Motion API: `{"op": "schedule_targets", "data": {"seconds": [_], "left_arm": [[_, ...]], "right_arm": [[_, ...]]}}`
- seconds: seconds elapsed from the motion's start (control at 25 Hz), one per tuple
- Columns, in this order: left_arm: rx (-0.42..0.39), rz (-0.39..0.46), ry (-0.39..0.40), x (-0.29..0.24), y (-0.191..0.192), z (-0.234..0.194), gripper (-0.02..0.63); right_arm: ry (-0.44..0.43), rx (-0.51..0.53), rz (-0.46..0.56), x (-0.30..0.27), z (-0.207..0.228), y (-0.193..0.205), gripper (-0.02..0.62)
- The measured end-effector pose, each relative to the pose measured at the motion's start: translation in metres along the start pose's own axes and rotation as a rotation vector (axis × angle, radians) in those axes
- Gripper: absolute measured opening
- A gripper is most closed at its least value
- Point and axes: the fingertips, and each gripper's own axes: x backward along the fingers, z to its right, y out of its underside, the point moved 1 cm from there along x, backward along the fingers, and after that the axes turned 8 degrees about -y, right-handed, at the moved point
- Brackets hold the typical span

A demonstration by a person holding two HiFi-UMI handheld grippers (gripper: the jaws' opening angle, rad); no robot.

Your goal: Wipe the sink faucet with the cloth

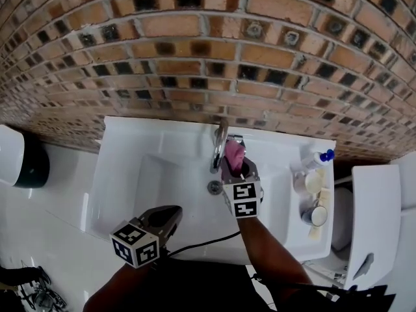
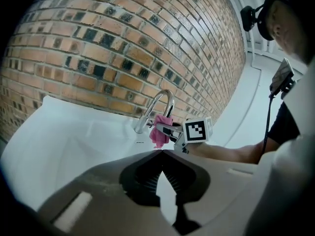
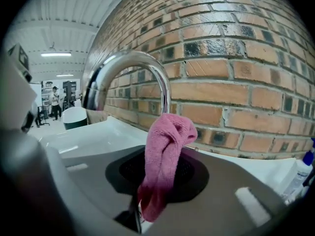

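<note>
right gripper (image 1: 234,168): clamped on a pink terry cloth (image 3: 165,156). The cloth is bunched between the jaws, with a fat fold sticking out past the tips and a tail hanging down.

left gripper (image 2: 161,151): jaws pressed together with nothing in them. It's parked low over the near rim of the sink (image 1: 130,174), well apart from the action.

where the cloth is: up at the back of the sink, right by the chrome gooseneck faucet (image 1: 220,145). From the head view it sits just to the right of the faucet.

contact?: honestly can't tell if the cloth is touching the metal or just a hair off. In the right gripper view the top fold overlaps the bottom of the upright pipe, so it's super close either way.

the relation that matters: the faucet is dead ahead of the right jaws and a bit to their left. Its pipe goes straight up behind the cloth, then arches over toward the basin.

what that means (my guess): wiping should follow that curve, up the stem and over the arch, not straight across.

nearer hand: right, no contest, and it's the one with the cloth anyway.

progress: looks like the wipe is either just starting or mid-way, no real way to judge from the chrome.

watch out for: a blue-capped bottle (image 1: 318,160) and some cups (image 1: 312,213) on the ledge to the right, near the right forearm.
</note>
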Motion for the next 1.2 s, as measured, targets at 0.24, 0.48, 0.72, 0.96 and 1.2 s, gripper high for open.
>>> {"op": "schedule_targets", "data": {"seconds": [0.24,0.48,0.72,0.96,1.2], "left_arm": [[0.002,-0.019,-0.008,0.000,-0.003,-0.020,0.005],[0.005,-0.042,-0.011,0.000,-0.001,-0.033,0.005],[0.022,-0.050,-0.019,0.001,0.002,-0.042,0.005],[0.021,-0.051,-0.018,0.002,0.003,-0.042,0.005],[0.018,-0.044,-0.019,0.003,0.003,-0.037,0.005]], "right_arm": [[0.158,-0.041,0.029,-0.030,0.013,0.000,0.091],[0.174,-0.031,-0.015,-0.051,0.014,0.011,0.091],[0.156,-0.033,-0.053,-0.060,0.014,0.024,0.091],[0.115,-0.082,-0.100,-0.061,0.016,0.043,0.091],[0.065,-0.181,-0.165,-0.047,0.018,0.073,0.091]]}}
